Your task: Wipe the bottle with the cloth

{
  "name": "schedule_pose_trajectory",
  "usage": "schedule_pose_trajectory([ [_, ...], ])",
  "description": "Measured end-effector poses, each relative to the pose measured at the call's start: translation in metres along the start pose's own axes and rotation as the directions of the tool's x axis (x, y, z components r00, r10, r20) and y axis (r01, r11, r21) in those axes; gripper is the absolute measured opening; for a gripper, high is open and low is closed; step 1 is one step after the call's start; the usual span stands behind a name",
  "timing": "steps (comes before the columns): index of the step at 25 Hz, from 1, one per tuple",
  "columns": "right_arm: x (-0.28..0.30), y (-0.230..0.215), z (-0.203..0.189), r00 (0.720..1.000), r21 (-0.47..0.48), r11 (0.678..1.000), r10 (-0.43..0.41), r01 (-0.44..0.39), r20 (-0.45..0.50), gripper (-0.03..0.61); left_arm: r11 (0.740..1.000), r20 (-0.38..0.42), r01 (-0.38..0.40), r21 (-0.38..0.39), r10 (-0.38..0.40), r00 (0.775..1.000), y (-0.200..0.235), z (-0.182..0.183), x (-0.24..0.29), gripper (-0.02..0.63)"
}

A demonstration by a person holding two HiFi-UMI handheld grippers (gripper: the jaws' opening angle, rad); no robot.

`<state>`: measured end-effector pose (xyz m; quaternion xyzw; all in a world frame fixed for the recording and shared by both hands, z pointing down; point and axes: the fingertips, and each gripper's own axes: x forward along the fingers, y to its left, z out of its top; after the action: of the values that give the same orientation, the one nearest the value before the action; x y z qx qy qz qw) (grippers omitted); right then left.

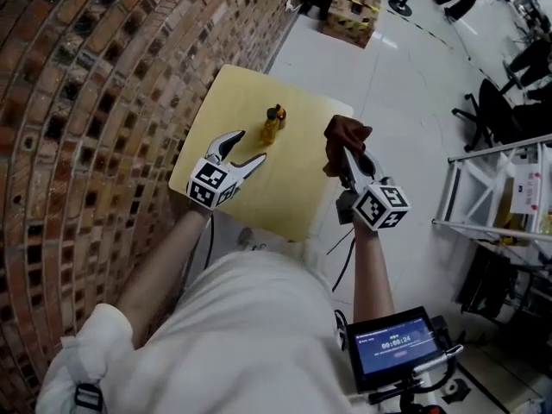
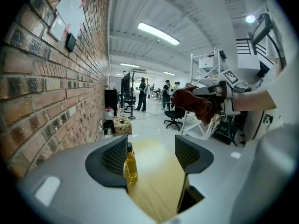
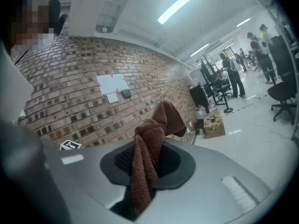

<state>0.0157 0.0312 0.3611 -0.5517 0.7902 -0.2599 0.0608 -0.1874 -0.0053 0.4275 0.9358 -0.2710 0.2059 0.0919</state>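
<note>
A small bottle of yellow liquid with a dark cap stands upright on the yellow table. My left gripper hovers just left of it, jaws open with nothing between the pads. In the left gripper view the bottle shows by the left jaw, farther out on the tabletop. My right gripper is lifted above the table's right side, shut on a brown cloth. The cloth bunches between its jaws and sticks up above them. From the left gripper view, the cloth and right gripper appear raised at the right.
A brick wall runs along the table's left side. A white metal rack and black office chairs stand on the pale floor to the right. A cardboard box sits beyond the table's far end. People stand far off in the room.
</note>
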Motion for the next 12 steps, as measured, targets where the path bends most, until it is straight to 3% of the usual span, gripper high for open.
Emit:
schedule_pose_trajectory([
  [5, -0.047, 0.063, 0.0, 0.992, -0.115, 0.99, -0.073, 0.085, 0.102, 0.067, 0.998, 0.088, 0.059, 0.007, -0.06, 0.994, -0.022, -0.003, -0.082, 0.277],
  [12, -0.104, 0.125, -0.043, 0.982, -0.209, 0.964, -0.139, 0.163, 0.124, 0.067, 0.994, 0.149, 0.039, -0.106, -0.023, 0.988, -0.01, -0.042, -0.17, 0.201],
])
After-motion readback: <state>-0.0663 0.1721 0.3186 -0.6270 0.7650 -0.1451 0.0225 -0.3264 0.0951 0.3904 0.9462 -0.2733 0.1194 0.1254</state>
